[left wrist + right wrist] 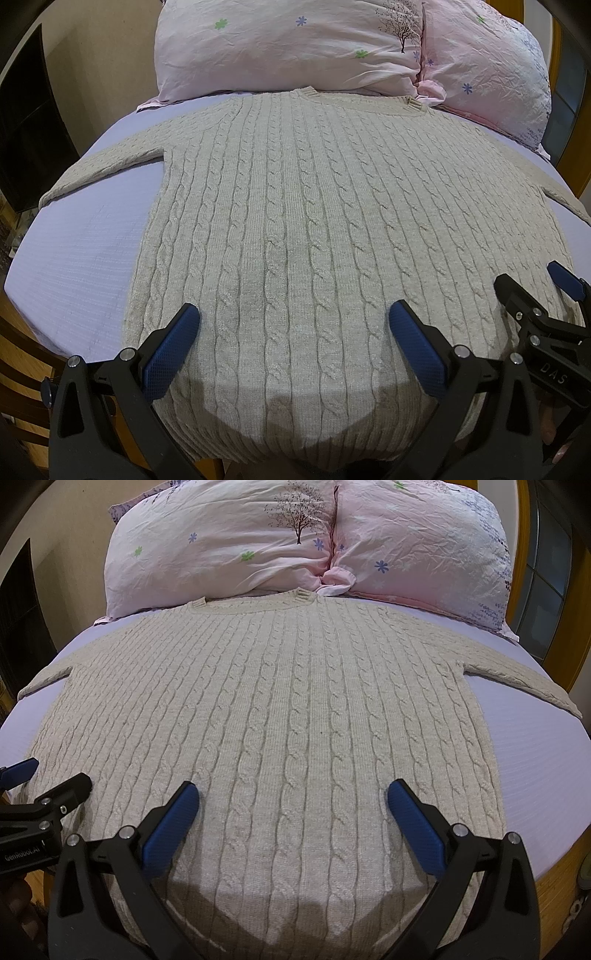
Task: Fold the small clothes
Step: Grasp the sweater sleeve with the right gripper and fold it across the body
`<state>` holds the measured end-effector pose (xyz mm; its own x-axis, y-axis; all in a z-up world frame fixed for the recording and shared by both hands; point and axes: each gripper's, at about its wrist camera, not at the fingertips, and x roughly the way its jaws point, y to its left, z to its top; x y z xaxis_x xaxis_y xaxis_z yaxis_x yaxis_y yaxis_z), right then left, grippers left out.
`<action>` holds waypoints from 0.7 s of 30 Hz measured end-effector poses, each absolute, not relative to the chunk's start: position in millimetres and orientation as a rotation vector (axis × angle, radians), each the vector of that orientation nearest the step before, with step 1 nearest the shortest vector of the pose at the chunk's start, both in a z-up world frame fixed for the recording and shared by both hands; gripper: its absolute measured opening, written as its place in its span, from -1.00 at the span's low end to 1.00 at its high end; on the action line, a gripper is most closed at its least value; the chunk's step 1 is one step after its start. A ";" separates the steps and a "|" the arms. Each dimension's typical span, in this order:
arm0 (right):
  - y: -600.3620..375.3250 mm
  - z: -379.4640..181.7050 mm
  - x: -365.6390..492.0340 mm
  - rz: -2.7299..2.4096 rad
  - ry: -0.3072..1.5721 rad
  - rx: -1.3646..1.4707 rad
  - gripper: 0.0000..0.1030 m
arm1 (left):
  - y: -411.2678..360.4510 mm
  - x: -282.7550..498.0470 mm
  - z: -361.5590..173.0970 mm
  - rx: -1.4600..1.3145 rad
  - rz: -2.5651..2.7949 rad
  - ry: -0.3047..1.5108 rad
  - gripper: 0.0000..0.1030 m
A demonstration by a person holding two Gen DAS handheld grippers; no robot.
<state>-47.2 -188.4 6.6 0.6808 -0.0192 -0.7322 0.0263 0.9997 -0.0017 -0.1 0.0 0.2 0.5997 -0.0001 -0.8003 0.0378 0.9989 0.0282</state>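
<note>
A beige cable-knit sweater (pixel 295 206) lies flat on the lavender bed sheet, collar toward the pillows and sleeves spread to both sides; it also shows in the right wrist view (pixel 288 709). My left gripper (pixel 294 314) is open and empty, hovering over the hem end left of centre. My right gripper (pixel 293 792) is open and empty over the hem end right of centre. Each gripper shows at the edge of the other's view: the right one (pixel 532 291) and the left one (pixel 51 775). The hem itself is hidden under the fingers.
Two pink floral pillows (pixel 288 48) (pixel 424 542) lie against the head of the bed behind the collar. Bare lavender sheet (pixel 85 251) (pixel 546 768) flanks the sweater. Wooden bed frame and floor show at the lower edges, and a dark screen (pixel 26 122) stands at left.
</note>
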 end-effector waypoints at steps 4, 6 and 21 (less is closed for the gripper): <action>-190.4 7.7 -46.2 -0.019 0.822 0.005 0.97 | 0.8 2.6 1.5 0.047 -0.024 0.932 0.97; -192.0 7.1 -45.1 -0.009 0.817 -0.001 0.97 | 1.3 4.2 2.5 0.049 -0.026 0.932 0.97; -494.0 54.3 -16.5 -0.318 0.621 0.748 0.26 | 17.8 3.6 8.7 0.003 -0.162 0.835 0.97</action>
